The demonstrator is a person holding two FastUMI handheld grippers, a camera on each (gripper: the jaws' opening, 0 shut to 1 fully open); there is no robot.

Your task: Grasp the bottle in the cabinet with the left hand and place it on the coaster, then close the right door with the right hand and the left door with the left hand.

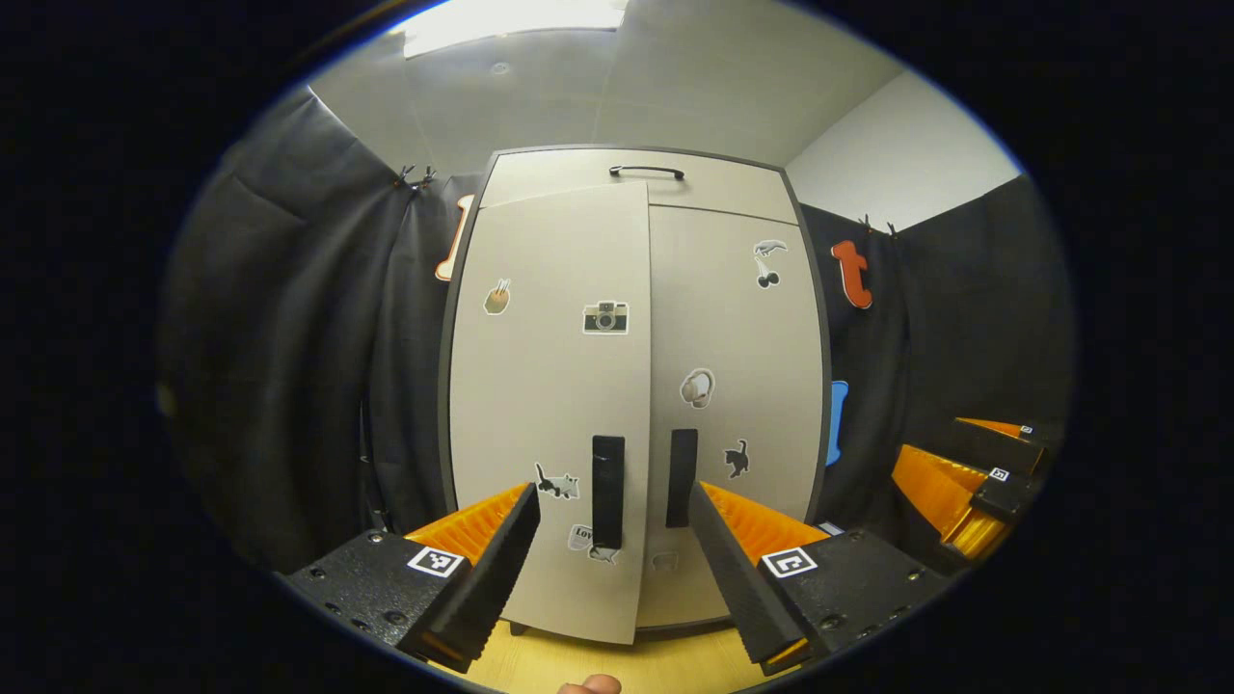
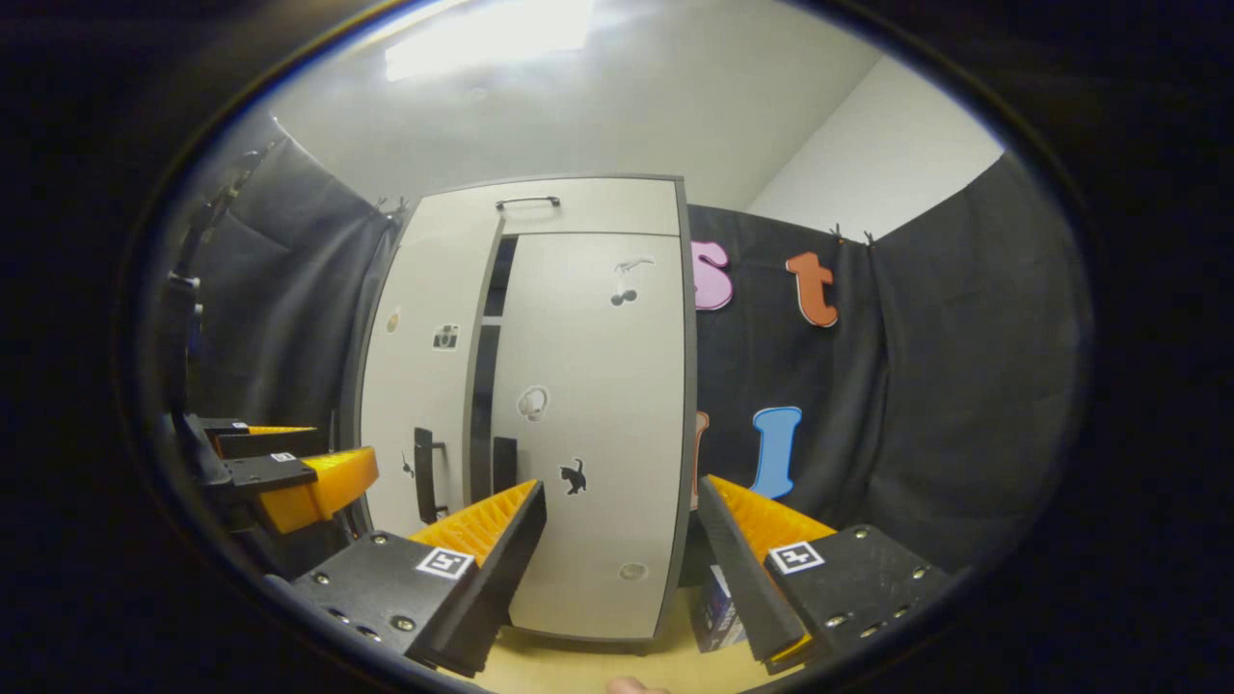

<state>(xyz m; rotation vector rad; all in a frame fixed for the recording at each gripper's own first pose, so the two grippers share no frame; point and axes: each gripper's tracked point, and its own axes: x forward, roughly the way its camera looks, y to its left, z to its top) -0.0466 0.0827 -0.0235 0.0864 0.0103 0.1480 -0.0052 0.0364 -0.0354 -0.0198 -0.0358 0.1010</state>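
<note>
Pale grey and sticker-dotted, the cabinet (image 1: 636, 386) stood on the wooden bench (image 1: 617, 665) with its right door (image 1: 733, 386) flush and its left door (image 1: 549, 405) a little ajar, a dark gap showing between them in the right gripper view. My left gripper (image 1: 612, 540) hung with jaws wide before the two black handles (image 1: 607, 492), holding nothing. My right gripper (image 2: 622, 554) faced the right door, jaws equally wide and empty; I could not see the bottle or coaster.

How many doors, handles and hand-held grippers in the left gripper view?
Doors: 2, left door and right door
Handles: 3, left door handle, right door handle and top handle
Hand-held grippers: 2, left hand-held gripper and right hand-held gripper
Total: 7
</note>
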